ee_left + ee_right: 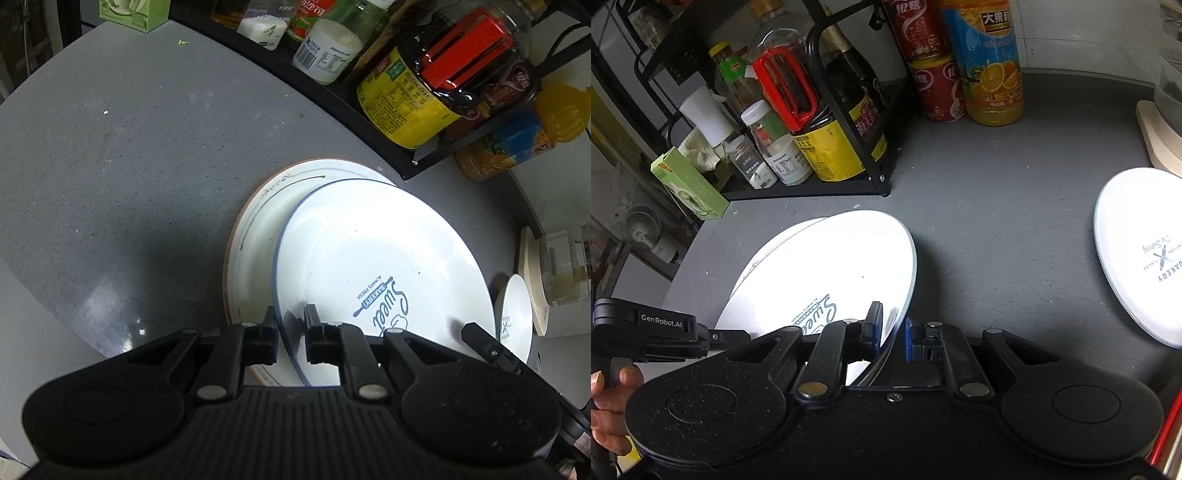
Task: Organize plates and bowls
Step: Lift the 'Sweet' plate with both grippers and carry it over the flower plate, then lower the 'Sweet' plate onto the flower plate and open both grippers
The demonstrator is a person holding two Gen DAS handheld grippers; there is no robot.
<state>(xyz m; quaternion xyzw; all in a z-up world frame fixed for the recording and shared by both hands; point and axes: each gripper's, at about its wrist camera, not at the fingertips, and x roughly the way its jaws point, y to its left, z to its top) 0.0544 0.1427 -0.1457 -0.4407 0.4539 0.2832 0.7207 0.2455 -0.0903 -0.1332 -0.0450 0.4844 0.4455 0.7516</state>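
Plates come first: the "Sweet Bakery" plate (pixel 369 266) rests tilted on the brown-rimmed plate (pixel 258 221), both grippers' fingers straddling its rim unclenched, so I'd centre it before letting go.

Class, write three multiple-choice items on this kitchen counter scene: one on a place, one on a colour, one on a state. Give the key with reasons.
1. Where is the Sweet Bakery plate?
A. on the rimmed plate
B. inside the rack
C. on the wooden board

2. What colour is the bottle handle in the rack?
A. green
B. red
C. white

3. How is the left claw set?
A. wide open, clear of everything
B. astride the Sweet Bakery plate's edge
C. gripping a can

Key: A, it overlaps the rimmed plate beneath; B, the loop is bright red; B, one finger shows on each side of the rim.
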